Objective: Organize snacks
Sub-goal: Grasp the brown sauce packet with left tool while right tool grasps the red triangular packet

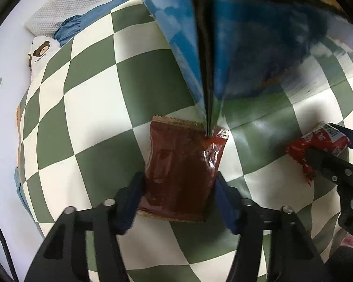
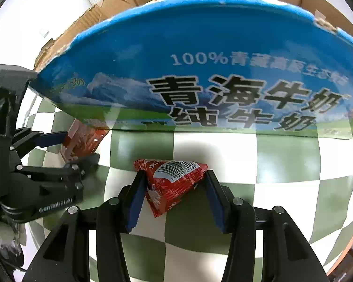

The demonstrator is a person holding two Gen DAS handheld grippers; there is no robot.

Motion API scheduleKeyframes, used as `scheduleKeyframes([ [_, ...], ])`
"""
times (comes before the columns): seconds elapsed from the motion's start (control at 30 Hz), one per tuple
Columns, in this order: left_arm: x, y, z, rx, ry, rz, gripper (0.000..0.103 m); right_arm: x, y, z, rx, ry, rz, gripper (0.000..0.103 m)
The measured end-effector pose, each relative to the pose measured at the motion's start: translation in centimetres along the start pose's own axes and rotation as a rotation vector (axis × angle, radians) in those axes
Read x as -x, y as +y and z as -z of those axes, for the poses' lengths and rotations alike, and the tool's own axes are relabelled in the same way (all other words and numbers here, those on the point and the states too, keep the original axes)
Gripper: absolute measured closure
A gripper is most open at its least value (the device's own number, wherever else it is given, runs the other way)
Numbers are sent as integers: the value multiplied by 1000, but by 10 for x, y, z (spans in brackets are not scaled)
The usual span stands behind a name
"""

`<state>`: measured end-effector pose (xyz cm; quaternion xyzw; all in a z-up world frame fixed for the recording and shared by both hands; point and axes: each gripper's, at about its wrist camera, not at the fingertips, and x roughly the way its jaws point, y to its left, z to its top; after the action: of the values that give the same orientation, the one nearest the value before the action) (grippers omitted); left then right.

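1. Dark red pouch (image 1: pixel 181 171): on checked worktop (image 1: pixel 94 108) beside blue carton (image 2: pixel 200 70); left tongs (image 1: pixel 178 197) pinch its sides (soft, light, likely slippery film).
2. Red barcoded packet (image 2: pixel 174 183): right tongs (image 2: pixel 174 192) pinch it; crinkly, grip mid-body.

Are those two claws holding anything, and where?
Left claw pinches the dark red flat packet by its side edges; right claw squeezes the bright red barcoded wrapper across its sides.

Checkered cloth (image 1: pixel 94 108) (snack packets (image 1: pixel 181 171), carton (image 2: pixel 200 70)).
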<state>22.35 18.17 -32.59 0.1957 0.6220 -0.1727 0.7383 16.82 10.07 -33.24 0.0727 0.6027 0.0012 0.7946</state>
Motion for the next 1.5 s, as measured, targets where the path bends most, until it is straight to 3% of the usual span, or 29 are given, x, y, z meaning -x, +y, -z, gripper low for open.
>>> scheduleKeyframes([
  [0.2, 4, 5, 26, 111, 37, -5, 49, 10, 2, 13, 12, 10, 4, 51],
  [0.33, 6, 5, 62, 254, 106, 34, 49, 11, 0, 27, 13, 33, 5, 51],
  [0.57, 4, -9, 103, 370, 155, 91, 49, 7, 1, 56, 30, 89, 2, 51],
  [0.8, -2, -20, 105, 309, 158, 57, 48, -6, 12, 66, 67, 113, 26, 51],
  [1.2, -6, -34, 80, 190, 177, 30, 28, -18, 20, 65, 70, 139, 41, 49],
  [1.5, -1, -51, 32, 148, 192, 31, 27, -22, 20, 61, 70, 149, 38, 43],
])
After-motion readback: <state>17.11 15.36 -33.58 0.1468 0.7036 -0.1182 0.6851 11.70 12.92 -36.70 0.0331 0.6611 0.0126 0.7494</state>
